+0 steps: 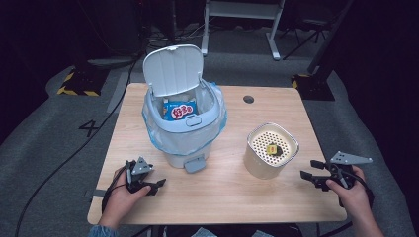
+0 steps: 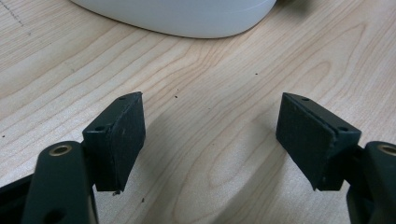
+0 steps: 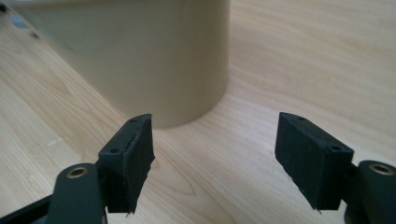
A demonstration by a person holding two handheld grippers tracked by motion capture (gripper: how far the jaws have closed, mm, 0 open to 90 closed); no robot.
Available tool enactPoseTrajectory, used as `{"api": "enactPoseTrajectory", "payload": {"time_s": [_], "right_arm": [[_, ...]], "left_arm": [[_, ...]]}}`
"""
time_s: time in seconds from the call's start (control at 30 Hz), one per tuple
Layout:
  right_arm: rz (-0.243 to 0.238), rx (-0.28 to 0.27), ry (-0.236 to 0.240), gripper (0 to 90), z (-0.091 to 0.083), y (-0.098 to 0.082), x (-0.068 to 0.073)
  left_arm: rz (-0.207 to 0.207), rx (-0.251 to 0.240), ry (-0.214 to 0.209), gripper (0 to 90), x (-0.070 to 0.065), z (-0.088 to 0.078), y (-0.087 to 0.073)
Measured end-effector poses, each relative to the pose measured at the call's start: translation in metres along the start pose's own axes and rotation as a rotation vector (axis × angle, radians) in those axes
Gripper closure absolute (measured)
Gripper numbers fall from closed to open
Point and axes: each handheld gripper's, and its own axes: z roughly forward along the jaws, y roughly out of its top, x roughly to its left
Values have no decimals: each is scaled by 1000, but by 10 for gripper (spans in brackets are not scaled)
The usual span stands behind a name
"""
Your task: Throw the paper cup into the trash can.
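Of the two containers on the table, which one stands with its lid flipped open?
The white pedal bin, lined with a blue bag: its lid stands raised at the back. The beige container to its right has a perforated insert on top instead, no hinged lid.

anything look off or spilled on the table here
Nothing is spilled or tipped. The white pedal bin stands upright, lid raised, a blue snack packet inside. The only oddity is a small yellow block lying on the beige container's perforated top.

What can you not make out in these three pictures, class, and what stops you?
- Small yellow item on the beige perforated container, high view: too small to identify.
- Blue snack packet inside the white lidded bin: its lower part is hidden by the rim.
- Bin in the left gripper view: cut off by the top edge.
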Motion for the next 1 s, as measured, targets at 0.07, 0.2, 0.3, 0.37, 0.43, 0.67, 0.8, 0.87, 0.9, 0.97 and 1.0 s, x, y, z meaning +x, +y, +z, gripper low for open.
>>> {"api": "enactPoseTrajectory", "payload": {"time_s": [0.07,0.2,0.3,0.37,0.43,0.67,0.8,0.87,0.9,0.97,1.0], "right_arm": [[9,23,-8,277,5,-7,-1],[25,53,-37,261,16,-20,-5],[15,83,-53,239,24,-27,-6],[0,101,-49,229,28,-31,-5],[-4,104,-51,225,31,-34,-3],[-48,112,-64,157,39,-43,3],[-77,79,-98,134,42,-48,5],[-77,80,-98,129,42,-48,5],[-74,82,-102,118,42,-48,4],[-71,84,-109,98,43,-47,4],[-68,86,-112,81,43,-47,4]], "left_arm": [[0,0,0,246,0,0,0],[2,-1,3,245,0,0,0],[-1,0,8,245,0,0,0],[-15,-1,14,244,-1,0,0],[-13,-1,16,244,0,0,0],[-18,-3,23,245,0,0,0],[-19,-3,24,244,0,0,0],[-17,-3,28,244,0,0,0],[-16,-2,29,244,0,0,0],[-17,-2,28,244,0,0,0],[-21,-2,26,243,0,0,0]]}}
